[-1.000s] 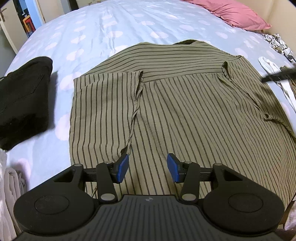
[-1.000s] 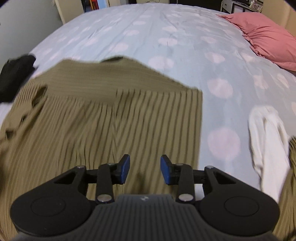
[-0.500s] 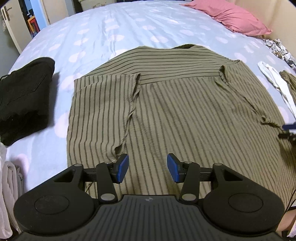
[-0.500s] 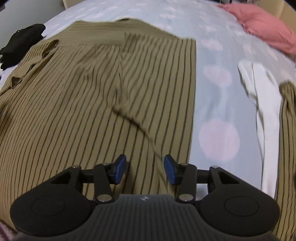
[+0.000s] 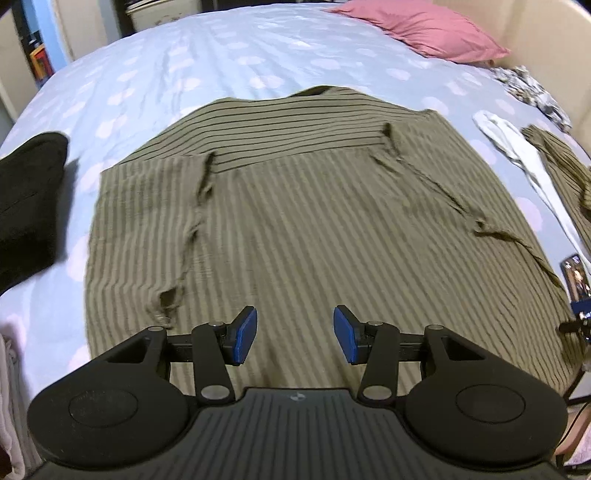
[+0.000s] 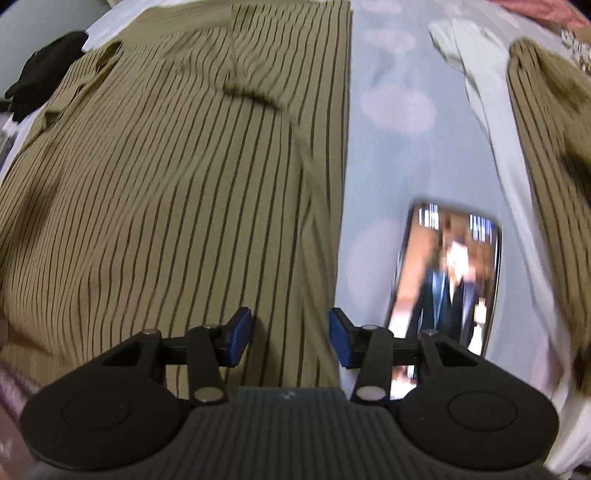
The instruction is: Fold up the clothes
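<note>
Olive-green shirt with thin dark stripes point(image 5: 314, 221) lies face down and spread flat on the pale blue bedsheet with lighter spots point(image 5: 221, 59), its collar at the far end and both short sleeves already turned in over the back, so the step in hand looks like taking the near hem to fold the body up toward the collar. The left gripper point(image 5: 294, 338) hangs over the near middle of the shirt with its blue pads spread and nothing between them; the right gripper point(image 6: 290, 339) is over the shirt's right edge near the hem, its jaws likewise apart and empty, cloth only beneath them. To do this well, I judge each gripper should come down on the hem at matching places either side of the middle, pinch both layers including the tucked sleeve, and lift together so the fold line stays square. The right one must mind the lit phone point(image 6: 448, 277) lying on the sheet just beside that edge, and the long white garment point(image 6: 480, 110) farther right. A folded black garment point(image 5: 26, 199) sits to the left, well clear, and a pink pillow point(image 5: 421, 26) lies at the far right.
</note>
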A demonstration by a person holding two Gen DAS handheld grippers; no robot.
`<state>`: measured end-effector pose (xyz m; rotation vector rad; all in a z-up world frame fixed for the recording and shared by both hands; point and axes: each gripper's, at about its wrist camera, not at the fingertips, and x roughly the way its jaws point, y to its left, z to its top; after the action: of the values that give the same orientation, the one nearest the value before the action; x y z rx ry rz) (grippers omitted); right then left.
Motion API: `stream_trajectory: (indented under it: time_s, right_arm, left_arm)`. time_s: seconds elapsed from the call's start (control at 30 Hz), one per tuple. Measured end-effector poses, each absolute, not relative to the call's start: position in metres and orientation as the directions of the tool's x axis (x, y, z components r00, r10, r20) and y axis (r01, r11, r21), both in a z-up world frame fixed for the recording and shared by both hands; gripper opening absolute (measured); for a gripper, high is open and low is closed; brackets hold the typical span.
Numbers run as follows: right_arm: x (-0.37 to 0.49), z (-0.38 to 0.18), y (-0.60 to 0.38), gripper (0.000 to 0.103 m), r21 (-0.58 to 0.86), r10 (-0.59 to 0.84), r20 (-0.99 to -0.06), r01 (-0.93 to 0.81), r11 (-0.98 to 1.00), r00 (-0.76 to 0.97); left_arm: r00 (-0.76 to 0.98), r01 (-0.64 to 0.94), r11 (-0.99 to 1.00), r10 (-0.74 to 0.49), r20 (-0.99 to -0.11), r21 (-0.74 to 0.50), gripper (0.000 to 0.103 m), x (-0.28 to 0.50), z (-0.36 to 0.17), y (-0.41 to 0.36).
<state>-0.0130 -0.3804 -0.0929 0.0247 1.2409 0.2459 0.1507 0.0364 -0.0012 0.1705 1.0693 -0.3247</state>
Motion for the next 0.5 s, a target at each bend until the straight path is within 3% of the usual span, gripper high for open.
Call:
stream_trajectory:
  time_s: [0.5]
  right_arm:
    - [-0.059, -0.112, -0.410, 0.049, 0.262, 0.277, -0.938, -0.098, 0.960, 0.210]
  left_arm:
    - [0.412, 0.436, 0.889, -0.339, -0.846, -0.143, 0.044, 0.166, 0.022, -0.070]
